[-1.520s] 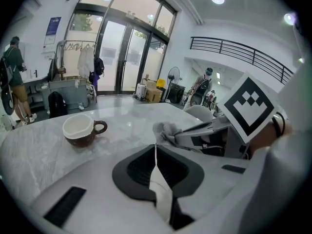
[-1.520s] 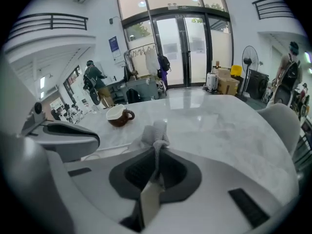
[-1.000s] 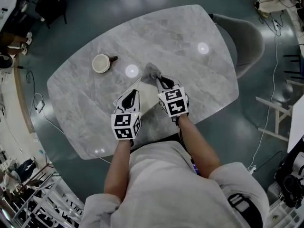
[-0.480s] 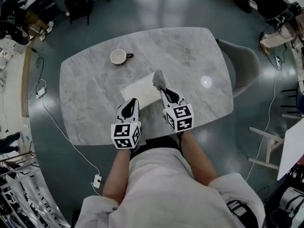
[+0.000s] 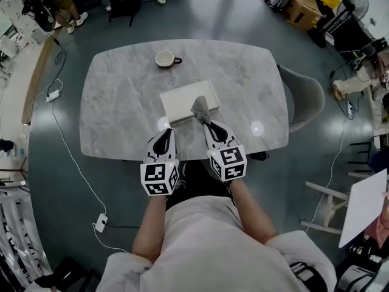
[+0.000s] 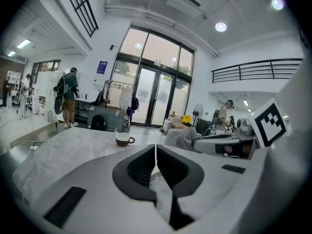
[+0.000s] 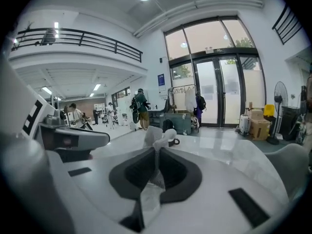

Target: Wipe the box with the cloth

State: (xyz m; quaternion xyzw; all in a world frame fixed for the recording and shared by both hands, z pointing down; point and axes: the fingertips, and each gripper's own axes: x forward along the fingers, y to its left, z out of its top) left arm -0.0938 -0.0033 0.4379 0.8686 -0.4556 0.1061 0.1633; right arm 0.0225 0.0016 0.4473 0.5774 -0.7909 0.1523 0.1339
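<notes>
A flat white box (image 5: 182, 100) lies on the marble table (image 5: 115, 102) in front of me. My right gripper (image 5: 208, 126) is shut on a grey cloth (image 5: 200, 108) that rests on the box's near right part. In the right gripper view the cloth (image 7: 158, 139) sticks up from between the jaws of the right gripper (image 7: 157, 152). My left gripper (image 5: 164, 140) hovers shut over the table's near edge, left of the box, holding nothing. Its own view shows the left gripper (image 6: 155, 147) with jaws together and the cloth (image 6: 183, 139) off to the right.
A white mug (image 5: 165, 58) stands at the table's far side, beyond the box. A grey chair (image 5: 307, 96) is at the table's right end. A cable and plug (image 5: 100, 222) lie on the floor at the left. People stand far off by glass doors.
Both grippers have drawn back toward me. The cloth has slid from the box's far right corner to its near right part. The left gripper has left the box for the table's edge.
</notes>
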